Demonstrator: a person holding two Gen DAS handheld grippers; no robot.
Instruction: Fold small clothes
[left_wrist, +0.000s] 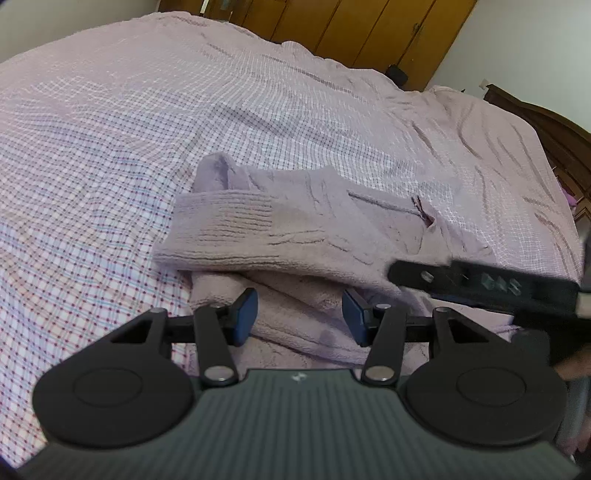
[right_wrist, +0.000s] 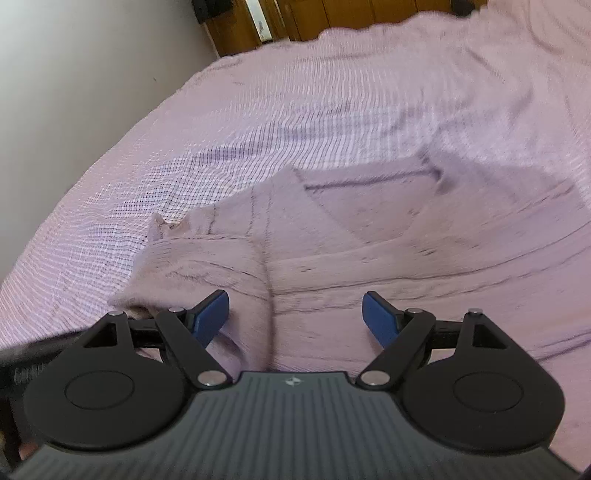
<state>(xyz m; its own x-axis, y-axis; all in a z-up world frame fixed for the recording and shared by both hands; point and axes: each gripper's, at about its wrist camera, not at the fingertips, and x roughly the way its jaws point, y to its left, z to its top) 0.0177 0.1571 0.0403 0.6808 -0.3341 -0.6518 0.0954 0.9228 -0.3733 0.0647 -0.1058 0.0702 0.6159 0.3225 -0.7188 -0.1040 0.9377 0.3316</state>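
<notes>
A small lilac knitted garment lies partly folded on the checked bed cover, its ribbed hem turned over on top. My left gripper is open just above its near edge, holding nothing. The right gripper's arm crosses the right side of the left wrist view. In the right wrist view the same garment fills the middle, blurred by motion. My right gripper is open and empty low over it.
The pink checked bed cover spreads all around the garment. Wooden wardrobe doors stand beyond the far edge of the bed. A dark wooden headboard is at the right. A pale wall borders the bed's left side.
</notes>
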